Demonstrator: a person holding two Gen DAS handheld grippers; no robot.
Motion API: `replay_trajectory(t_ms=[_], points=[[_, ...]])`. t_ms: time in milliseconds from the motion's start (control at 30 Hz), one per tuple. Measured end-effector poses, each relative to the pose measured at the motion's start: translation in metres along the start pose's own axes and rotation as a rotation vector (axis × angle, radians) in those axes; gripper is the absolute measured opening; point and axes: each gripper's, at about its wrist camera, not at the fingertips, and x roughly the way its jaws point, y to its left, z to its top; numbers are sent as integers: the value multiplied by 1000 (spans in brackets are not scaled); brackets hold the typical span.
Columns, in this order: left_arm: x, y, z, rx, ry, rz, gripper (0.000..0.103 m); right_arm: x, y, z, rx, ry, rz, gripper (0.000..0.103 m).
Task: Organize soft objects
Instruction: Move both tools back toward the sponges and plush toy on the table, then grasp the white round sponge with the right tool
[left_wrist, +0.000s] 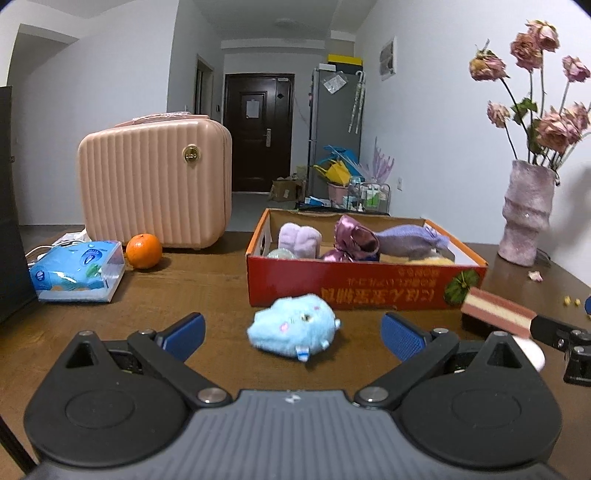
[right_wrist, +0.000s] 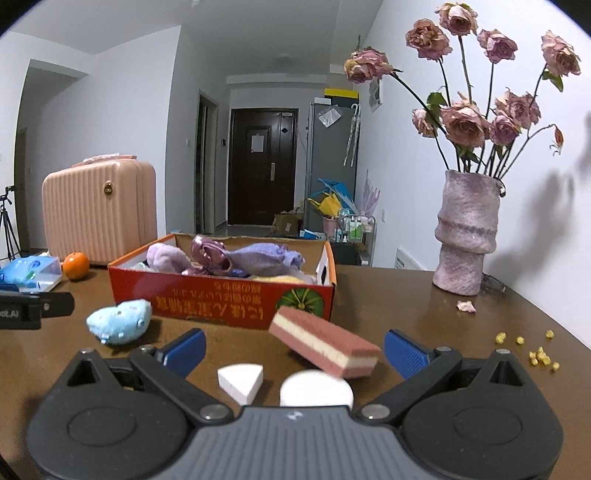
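A light blue plush toy (left_wrist: 293, 328) lies on the brown table in front of the red cardboard box (left_wrist: 354, 288). My left gripper (left_wrist: 293, 334) is open, its blue pads on either side of the toy, a little short of it. The box holds several purple and yellow soft items (left_wrist: 410, 240). In the right wrist view the toy (right_wrist: 120, 321) lies at the left, the box (right_wrist: 229, 302) behind. A pink and cream sponge (right_wrist: 325, 341) rests on a white round piece (right_wrist: 314, 389) between the pads of my open right gripper (right_wrist: 295, 349). A white wedge (right_wrist: 242, 380) lies beside it.
A pink suitcase (left_wrist: 155, 184), an orange (left_wrist: 144, 250) and a tissue pack (left_wrist: 77, 271) stand at the left. A vase of dried roses (right_wrist: 465, 236) stands at the right, with yellow crumbs (right_wrist: 535, 350) and a petal (right_wrist: 466, 306) on the table.
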Motion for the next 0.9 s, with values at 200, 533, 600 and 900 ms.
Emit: replay_trajectory(t_ms=[200,533,600,900], points=[[-18,-2,-11,24,18,-9,103,-6,-5,-8,4,32,-7,103],[-17,-3,-16,34,38,-20,103,17,-13,-15,31,122,-9,101],[-17,-3,-16,32,41,-22,103,24,-16,-17,40,150,-11,98],[-16,-3,-17,35,48,-22,103,62,-21,-25,43,247,-4,84]])
